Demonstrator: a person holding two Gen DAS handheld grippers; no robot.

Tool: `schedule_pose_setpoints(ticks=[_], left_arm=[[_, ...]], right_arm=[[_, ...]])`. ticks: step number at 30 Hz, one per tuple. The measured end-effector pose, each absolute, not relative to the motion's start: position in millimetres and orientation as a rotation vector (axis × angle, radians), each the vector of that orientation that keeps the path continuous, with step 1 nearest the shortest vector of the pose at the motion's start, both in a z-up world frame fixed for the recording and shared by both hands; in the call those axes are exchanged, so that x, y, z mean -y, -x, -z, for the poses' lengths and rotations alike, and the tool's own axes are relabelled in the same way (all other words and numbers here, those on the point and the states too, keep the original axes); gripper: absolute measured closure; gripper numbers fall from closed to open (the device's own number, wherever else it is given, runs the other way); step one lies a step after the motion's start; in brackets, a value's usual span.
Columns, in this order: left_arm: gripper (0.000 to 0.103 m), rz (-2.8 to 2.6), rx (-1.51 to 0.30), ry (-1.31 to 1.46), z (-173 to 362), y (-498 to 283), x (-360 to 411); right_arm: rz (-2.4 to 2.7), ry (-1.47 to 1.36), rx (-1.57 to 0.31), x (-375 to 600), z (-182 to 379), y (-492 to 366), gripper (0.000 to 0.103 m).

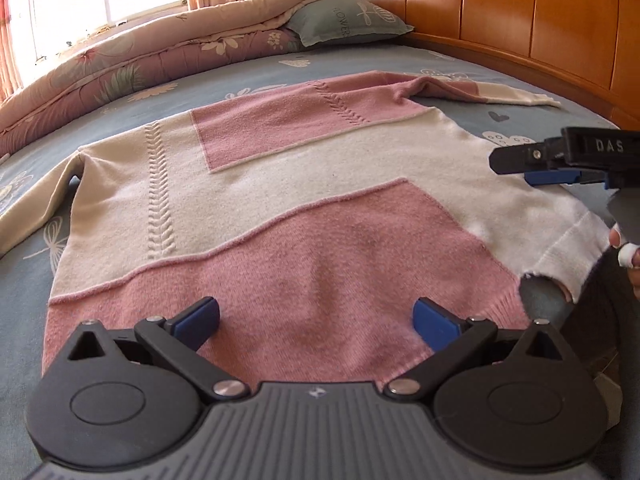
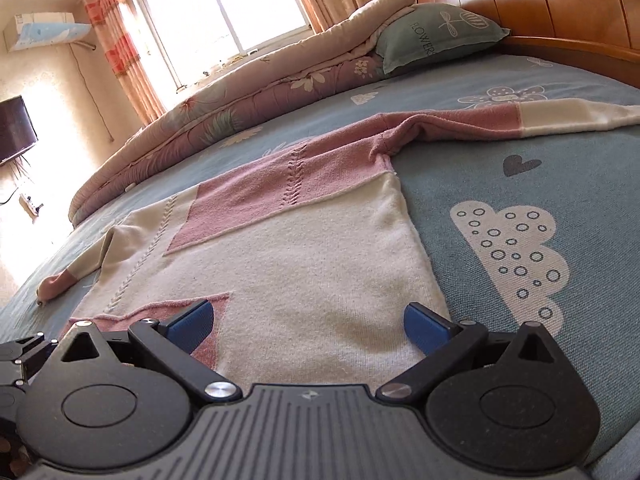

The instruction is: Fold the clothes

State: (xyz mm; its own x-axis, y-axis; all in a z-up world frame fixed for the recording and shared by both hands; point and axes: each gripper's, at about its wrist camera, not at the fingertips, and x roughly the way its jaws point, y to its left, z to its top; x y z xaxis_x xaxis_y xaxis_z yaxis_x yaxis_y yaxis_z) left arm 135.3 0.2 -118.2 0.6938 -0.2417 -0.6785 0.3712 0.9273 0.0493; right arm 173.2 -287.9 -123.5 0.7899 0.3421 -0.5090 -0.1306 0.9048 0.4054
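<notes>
Right wrist: sweater (image 2: 304, 256) beneath spread tool (image 2: 308, 320).

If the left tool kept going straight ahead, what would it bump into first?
Probably the sweater. The left tool is open and points across its pink bottom part, low over the bed. How high it hovers is hard to judge, so it might skim the knit first, then reach the rolled quilt beyond.

Rolled floral quilt (image 2: 224, 120), green pillow (image 2: 440, 36), wooden headboard (image 2: 540, 4), curtained window (image 2: 224, 12).
</notes>
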Motion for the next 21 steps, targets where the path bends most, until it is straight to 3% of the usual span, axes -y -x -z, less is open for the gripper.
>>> schedule_pose_setpoints(ticks=[4,14,21], left_arm=[[0.001,0.311,-0.748,-0.161,114,-112,1],[0.001,0.42,-0.553,-0.741,117,-67,70],[0.0,0.42,-0.499,-0.804,115,-74,89]], right_arm=[[-0.284,-0.423,-0.624,297,121,-173,0.0],[-0.32,-0.415,-0.597,315,115,-159,0.0],[-0.327,-0.318,-0.56,310,106,-150,0.0]])
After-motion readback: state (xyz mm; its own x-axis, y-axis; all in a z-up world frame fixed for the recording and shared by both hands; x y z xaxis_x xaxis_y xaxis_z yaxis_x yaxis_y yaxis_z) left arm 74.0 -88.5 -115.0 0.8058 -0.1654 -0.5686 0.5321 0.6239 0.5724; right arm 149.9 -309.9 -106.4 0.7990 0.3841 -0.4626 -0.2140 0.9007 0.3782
